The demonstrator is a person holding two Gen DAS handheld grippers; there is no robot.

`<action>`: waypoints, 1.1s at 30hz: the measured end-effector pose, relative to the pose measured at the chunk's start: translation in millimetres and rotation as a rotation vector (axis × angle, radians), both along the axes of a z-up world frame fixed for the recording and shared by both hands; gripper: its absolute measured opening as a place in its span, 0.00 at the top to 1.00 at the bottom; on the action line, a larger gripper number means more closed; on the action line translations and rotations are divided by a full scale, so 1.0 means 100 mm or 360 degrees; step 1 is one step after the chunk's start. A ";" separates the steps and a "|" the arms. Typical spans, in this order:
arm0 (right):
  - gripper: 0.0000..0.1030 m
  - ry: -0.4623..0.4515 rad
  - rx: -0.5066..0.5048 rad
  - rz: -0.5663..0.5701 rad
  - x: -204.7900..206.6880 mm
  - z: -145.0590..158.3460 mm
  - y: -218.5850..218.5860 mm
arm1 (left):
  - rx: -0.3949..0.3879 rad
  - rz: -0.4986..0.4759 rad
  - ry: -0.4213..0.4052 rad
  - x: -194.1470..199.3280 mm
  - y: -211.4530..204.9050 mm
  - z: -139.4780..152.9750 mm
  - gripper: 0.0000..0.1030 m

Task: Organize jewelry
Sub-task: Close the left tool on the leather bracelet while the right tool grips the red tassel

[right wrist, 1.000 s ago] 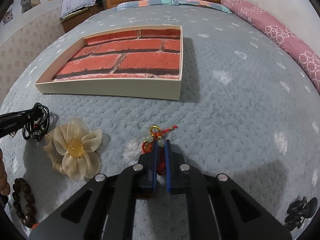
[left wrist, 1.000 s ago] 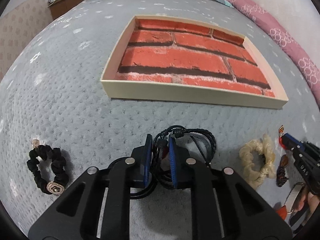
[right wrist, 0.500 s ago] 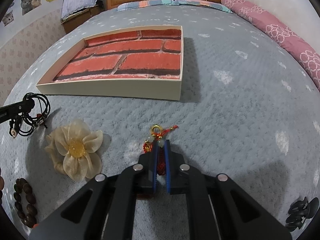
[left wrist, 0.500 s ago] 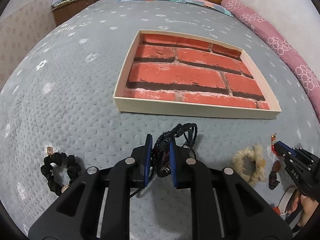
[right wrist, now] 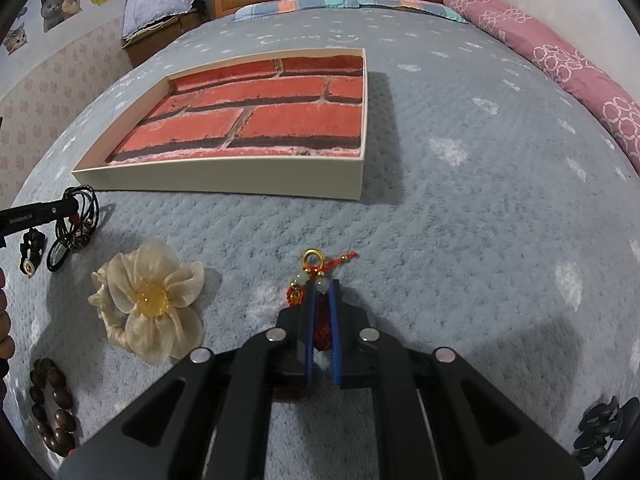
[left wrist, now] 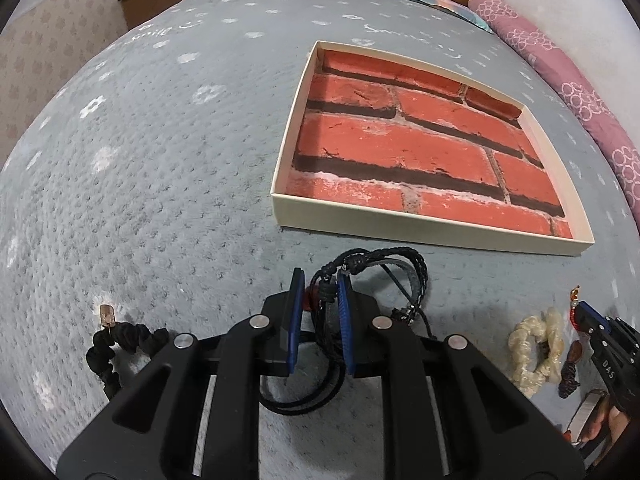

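Nubby grey bedspread point(right wrist: 460, 216) carries a cream tray point(left wrist: 420, 228) with brick-print floor. Just before it, left gripper point(left wrist: 318, 312) pinches braided black cords point(left wrist: 400, 268); right gripper point(right wrist: 322, 308) clamps a red knotted charm point(right wrist: 322, 320).

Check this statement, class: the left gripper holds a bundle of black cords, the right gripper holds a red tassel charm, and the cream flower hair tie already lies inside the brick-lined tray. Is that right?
Not quite. The flower hair tie lies on the grey bedspread, outside the tray, as the right wrist view shows. The rest stands: the left gripper grips the black cords, and the right gripper grips the red tassel charm.
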State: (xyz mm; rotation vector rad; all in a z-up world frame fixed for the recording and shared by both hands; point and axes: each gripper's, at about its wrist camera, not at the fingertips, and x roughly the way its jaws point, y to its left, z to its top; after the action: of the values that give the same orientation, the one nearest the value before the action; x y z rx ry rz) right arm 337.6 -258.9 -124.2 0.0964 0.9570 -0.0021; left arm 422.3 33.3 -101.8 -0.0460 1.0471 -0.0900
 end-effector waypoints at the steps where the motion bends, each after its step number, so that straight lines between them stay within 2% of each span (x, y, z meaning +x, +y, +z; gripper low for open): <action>1: 0.94 0.0000 0.0000 0.0000 0.00 0.00 0.00 | -0.0003 -0.0001 0.0001 0.00 0.00 -0.01 0.85; 6: 0.94 -0.0003 0.0000 0.0002 0.00 0.00 0.00 | -0.0037 0.0002 -0.0024 -0.02 0.00 0.03 0.86; 7: 0.94 -0.0006 0.0000 0.0001 0.00 0.00 0.00 | -0.0051 -0.0005 -0.0040 -0.04 -0.01 0.06 0.90; 15: 0.94 -0.0082 -0.0040 0.0025 -0.04 0.09 0.06 | -0.0069 -0.0087 -0.0129 -0.19 -0.12 0.32 0.90; 26: 0.94 -0.0237 -0.0067 0.0005 0.15 0.58 0.04 | -0.0082 -0.0125 -0.0256 -0.15 -0.30 0.71 0.90; 33: 0.94 -0.0278 -0.0074 0.0012 0.47 0.77 0.04 | -0.0081 -0.0122 -0.0257 0.11 -0.40 0.74 0.90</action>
State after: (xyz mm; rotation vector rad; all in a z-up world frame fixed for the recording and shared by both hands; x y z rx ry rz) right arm 384.7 -255.1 -47.2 0.0492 0.7820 -0.0089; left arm 433.2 -6.8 -28.0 -0.0443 0.8854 -0.1869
